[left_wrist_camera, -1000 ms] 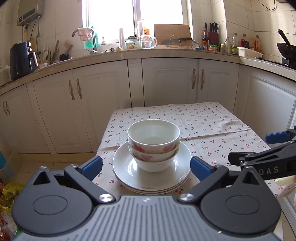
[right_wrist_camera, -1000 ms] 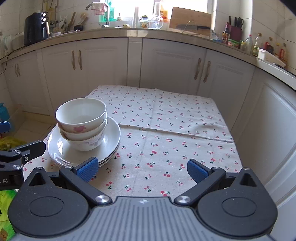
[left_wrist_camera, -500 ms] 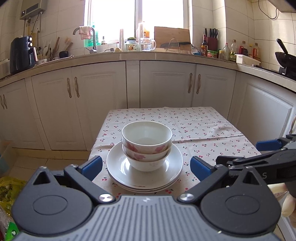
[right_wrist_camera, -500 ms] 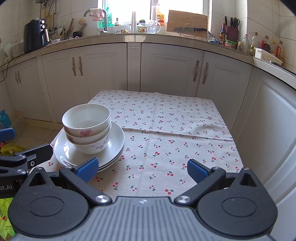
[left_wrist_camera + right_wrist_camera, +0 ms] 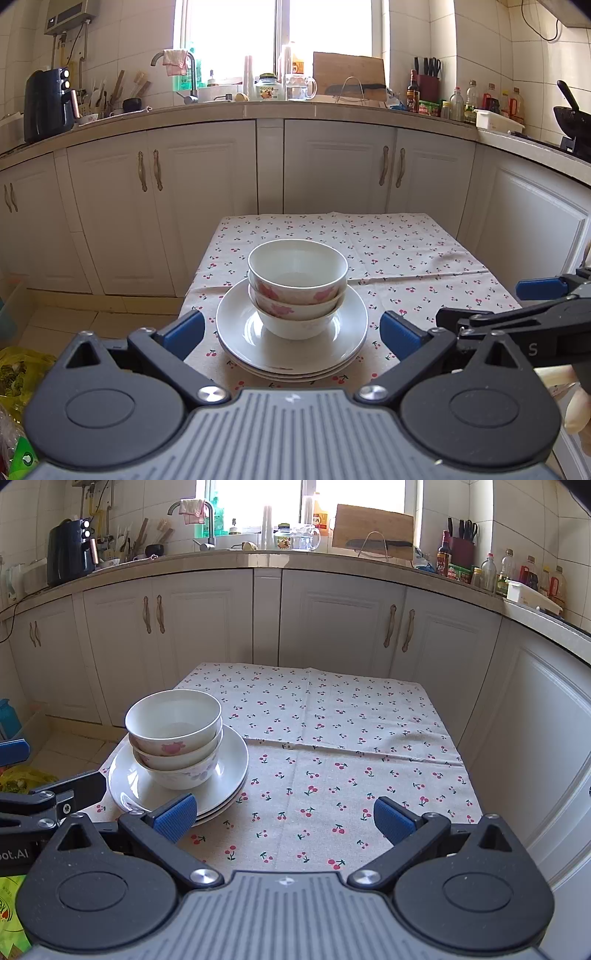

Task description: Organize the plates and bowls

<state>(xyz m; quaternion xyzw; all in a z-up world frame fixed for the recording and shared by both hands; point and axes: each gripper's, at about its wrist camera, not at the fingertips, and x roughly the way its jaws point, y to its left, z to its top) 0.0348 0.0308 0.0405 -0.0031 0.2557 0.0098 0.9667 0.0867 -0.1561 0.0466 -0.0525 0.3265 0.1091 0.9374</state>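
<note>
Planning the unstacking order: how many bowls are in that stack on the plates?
3. The top bowl sits nested in the middle bowl, which sits in the bottom bowl, all resting on the plates. A further bowl nested inside could be hidden.

Stacked bowls [image 5: 297,284] on plates [image 5: 291,347] sit at 12 o'clock of the left gripper [image 5: 291,332], near the table's left front corner. Cherry-print tablecloth [image 5: 351,746] lies bare from 12 to 3 o'clock of the right gripper [image 5: 284,818]. Cabinets [image 5: 332,624] wall the far and right edges.
</note>
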